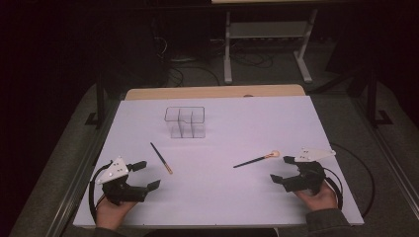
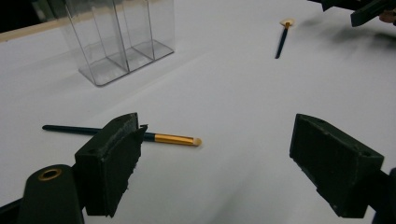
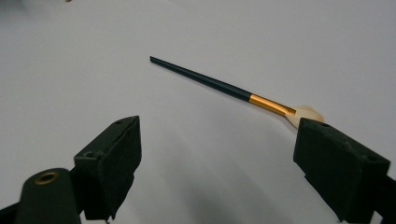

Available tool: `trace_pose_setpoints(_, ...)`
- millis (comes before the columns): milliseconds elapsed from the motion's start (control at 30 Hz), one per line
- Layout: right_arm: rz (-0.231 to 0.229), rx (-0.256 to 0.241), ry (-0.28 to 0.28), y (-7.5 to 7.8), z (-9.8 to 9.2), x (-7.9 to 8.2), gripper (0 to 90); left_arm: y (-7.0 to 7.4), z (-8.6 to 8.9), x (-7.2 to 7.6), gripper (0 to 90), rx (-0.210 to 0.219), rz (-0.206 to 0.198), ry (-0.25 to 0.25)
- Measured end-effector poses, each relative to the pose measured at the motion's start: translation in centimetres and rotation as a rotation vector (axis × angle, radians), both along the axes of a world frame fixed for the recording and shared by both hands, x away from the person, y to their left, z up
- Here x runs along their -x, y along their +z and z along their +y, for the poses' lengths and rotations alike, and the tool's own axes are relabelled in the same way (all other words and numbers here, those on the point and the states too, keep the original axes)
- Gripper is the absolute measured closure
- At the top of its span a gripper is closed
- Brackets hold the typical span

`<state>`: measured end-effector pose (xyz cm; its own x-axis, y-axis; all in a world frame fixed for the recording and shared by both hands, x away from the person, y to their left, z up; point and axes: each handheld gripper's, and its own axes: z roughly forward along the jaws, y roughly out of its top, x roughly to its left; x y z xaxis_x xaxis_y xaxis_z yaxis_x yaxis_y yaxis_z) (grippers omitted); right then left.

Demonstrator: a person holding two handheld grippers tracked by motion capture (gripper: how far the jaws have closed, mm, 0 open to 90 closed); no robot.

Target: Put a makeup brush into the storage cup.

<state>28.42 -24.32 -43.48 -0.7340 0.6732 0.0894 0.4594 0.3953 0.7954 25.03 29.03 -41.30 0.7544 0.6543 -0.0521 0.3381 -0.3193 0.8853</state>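
Left gripper view, gaping left hand-held gripper [image 2: 215,158] hiding brush [image 2: 173,138] middle, right hand-held gripper [image 3: 217,163] gaping

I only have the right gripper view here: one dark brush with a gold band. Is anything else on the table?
Observer: Yes, a clear organizer stands toward the far side, with upright dividers.
Operator: Any second brush?
Observer: A slimmer brush lies just ahead of the left gripper.
Operator: Is that gripper holding it?
Observer: No, its jaws stand open and apart from the brush, as the left gripper view shows.
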Motion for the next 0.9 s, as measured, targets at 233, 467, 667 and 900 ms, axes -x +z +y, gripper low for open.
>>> trace_pose_setpoints(233,-0.01,0.003,0.0,0.1,0.1,0.0,14.3,0.0,0.2,0.0,15.9,0.0,-0.006,0.002)
trace_pose_setpoints(467,-0.031,0.003,-0.002,0.7,0.3,0.2,14.3,0.0,0.1,0.2,15.9,-0.006,-0.012,-0.008)
trace_pose_setpoints(667,-0.044,0.012,0.01,1.1,0.6,0.2,14.4,0.0,0.0,0.3,15.9,-0.002,-0.012,-0.007)
trace_pose_setpoints(900,-0.019,0.012,0.01,1.4,1.2,0.0,14.1,0.1,-0.1,0.4,15.8,-0.005,-0.027,-0.009)
